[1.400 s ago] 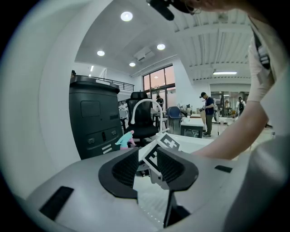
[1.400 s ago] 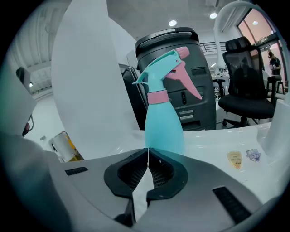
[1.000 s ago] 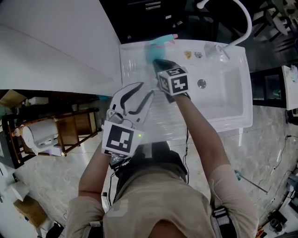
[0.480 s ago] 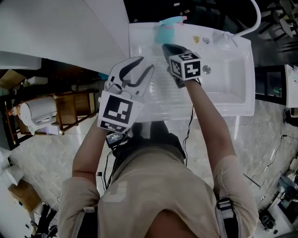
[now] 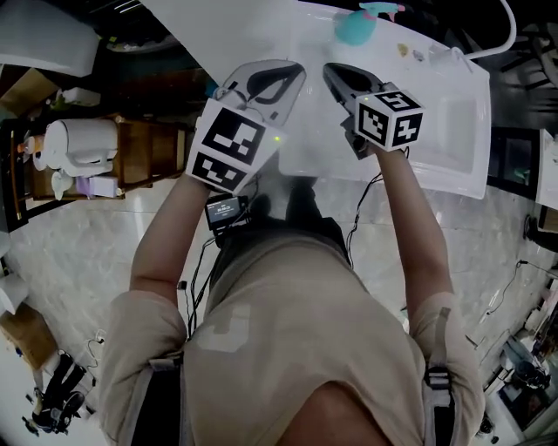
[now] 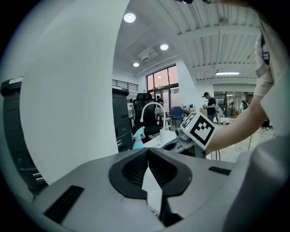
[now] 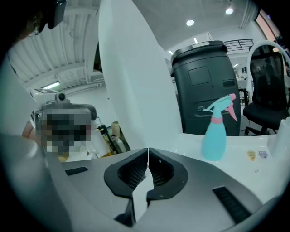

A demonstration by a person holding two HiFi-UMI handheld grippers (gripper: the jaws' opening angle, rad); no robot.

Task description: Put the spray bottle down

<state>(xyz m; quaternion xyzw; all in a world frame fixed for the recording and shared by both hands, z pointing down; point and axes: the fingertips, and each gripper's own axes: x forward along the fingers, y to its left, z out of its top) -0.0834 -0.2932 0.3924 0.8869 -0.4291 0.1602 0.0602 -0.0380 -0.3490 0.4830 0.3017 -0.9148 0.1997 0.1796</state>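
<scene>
Biggest thing first: the person fills the lower half of the head view, both arms reaching up toward 12 o'clock. Past them is the white sink, running across the top from about 12 to 2 o'clock, with a white tap curving up at its 2 o'clock corner. In the right gripper view there's a dark bin behind the counter, around 1 o'clock.

Left gripper: its jaws have just been closing and the tips now meet, nothing between them. Right gripper: the tips are pressed together too, nothing in there either. Both hang over the near edge of the sink, side by side, left one at 11 o'clock and right one at 1.

The bottle, teal with a pink trigger, stands upright on the sink's back ledge at 12 o'clock in the head view. It's well apart from both grippers, and neither one is touching it.
</scene>
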